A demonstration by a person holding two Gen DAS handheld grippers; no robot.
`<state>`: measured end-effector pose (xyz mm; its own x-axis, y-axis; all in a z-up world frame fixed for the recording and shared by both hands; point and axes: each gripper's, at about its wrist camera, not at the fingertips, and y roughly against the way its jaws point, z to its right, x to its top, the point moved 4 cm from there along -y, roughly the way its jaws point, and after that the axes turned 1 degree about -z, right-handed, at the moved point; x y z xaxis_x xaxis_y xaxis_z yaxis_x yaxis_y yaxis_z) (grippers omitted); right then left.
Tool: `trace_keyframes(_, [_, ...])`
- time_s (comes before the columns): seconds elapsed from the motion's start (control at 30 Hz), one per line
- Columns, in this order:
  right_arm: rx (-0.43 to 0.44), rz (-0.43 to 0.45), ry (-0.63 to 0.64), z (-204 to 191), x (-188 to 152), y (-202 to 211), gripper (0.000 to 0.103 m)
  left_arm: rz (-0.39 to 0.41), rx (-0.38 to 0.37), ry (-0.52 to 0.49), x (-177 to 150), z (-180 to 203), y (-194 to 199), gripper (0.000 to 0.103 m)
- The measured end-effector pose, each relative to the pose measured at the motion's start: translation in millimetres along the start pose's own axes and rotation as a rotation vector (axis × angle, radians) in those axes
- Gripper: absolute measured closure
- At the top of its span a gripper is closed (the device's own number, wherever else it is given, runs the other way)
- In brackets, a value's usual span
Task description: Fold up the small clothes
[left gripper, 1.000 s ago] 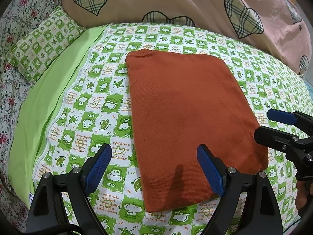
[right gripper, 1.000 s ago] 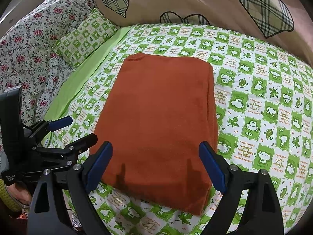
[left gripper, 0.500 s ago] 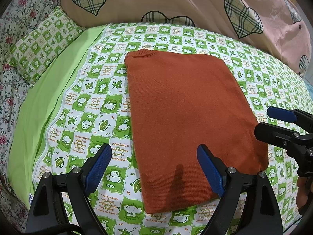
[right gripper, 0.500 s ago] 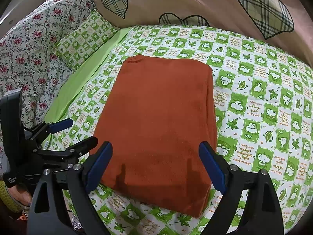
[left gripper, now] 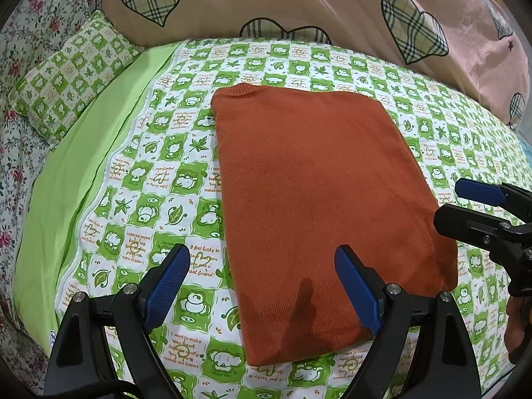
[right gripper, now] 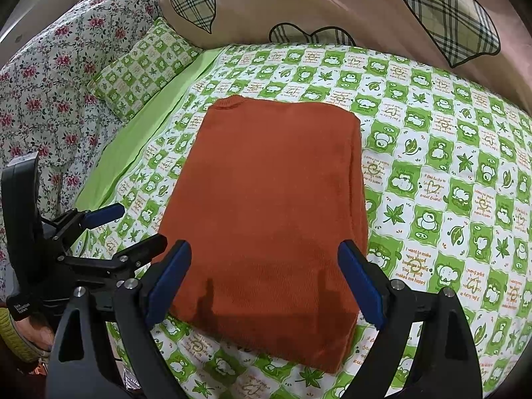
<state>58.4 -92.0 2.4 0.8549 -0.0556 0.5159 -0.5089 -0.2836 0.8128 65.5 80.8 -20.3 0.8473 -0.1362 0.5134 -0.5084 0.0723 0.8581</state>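
Green-and-white checkered bedding with cartoon animals and leaves [left gripper: 186,179] [right gripper: 442,173] covers the bed and carries the rust-orange knitted garment [left gripper: 319,206] [right gripper: 276,206], folded into a flat rectangle near the middle. Its ribbed collar edge points to the far side, and the near edge lies just before the grippers.

Both grippers hang over the near part of the garment. The left gripper [left gripper: 262,286] has its blue-padded fingers wide apart and holds nothing; one finger is above the bedding on the left, the other above the orange cloth. The right gripper [right gripper: 264,286] is also spread wide and holds nothing, with both fingers above the near corners of the garment. Whether the fingers touch the cloth, I cannot tell.

All four edges of the garment are free, with bare bedding on every side. A plain light-green sheet strip [left gripper: 76,173] [right gripper: 143,133] runs along the left side, and a small checkered green pillow [left gripper: 69,76] [right gripper: 146,66] lies next to it. A pink quilt with plaid hearts [left gripper: 316,10] [right gripper: 332,3] rises behind the far edge, and a floral fabric [left gripper: 16,50] [right gripper: 50,83] is at the far left.

The left view shows the right gripper [left gripper: 465,206] entering from the right edge. The right view shows the left gripper [right gripper: 129,229] at the left, and the stacked layers on the garment's right side.
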Motion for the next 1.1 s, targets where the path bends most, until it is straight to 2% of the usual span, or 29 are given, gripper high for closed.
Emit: trace_keyframes(1.1, [-0.022, 0.01, -0.021, 16, 4, -20, 0.013, -0.017, 0.019, 0.003, 11, -12, -22, 0.014])
